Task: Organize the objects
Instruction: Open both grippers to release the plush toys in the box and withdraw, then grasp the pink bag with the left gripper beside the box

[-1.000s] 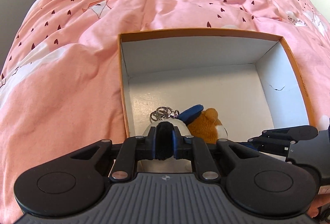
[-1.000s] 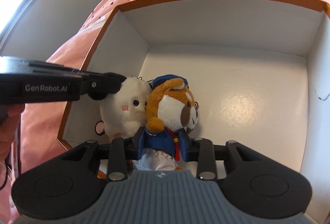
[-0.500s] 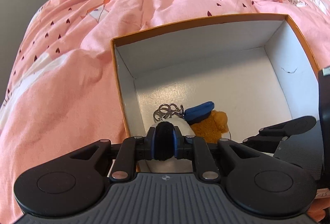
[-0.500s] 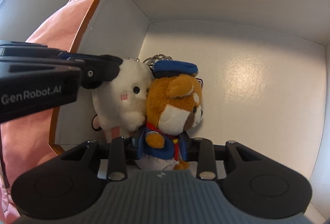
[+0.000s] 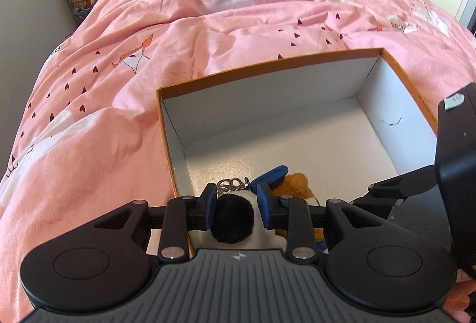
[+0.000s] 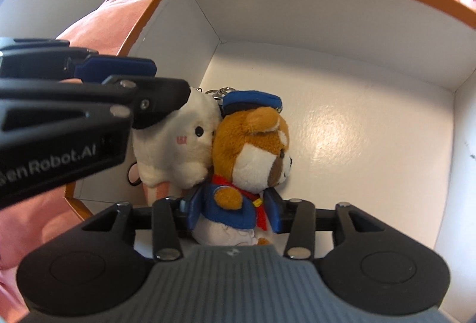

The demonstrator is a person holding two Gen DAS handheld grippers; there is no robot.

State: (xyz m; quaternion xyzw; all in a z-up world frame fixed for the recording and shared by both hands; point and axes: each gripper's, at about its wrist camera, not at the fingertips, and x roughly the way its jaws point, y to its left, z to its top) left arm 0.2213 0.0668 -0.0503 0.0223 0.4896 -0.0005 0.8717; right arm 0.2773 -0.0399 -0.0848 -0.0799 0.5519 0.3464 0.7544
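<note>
Both tongs opening: left tongs (image 5: 236, 210) around white plush (image 6: 181, 144), right tongs (image 6: 233, 214) around bear plush (image 6: 253, 150); lift straight out of box (image 5: 297, 64), avoiding snagged fur.

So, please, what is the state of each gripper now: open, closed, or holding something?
Left gripper: jaws opening, letting go of the white plush between them.
Right gripper: jaws opening, the bear plush still between them.

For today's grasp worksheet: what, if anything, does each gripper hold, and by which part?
Both grippers' jaws are opening. The white plush's black ear sits between the left gripper's fingers, the bear plush's blue jacket between the right gripper's; neither looks pressed.
</note>
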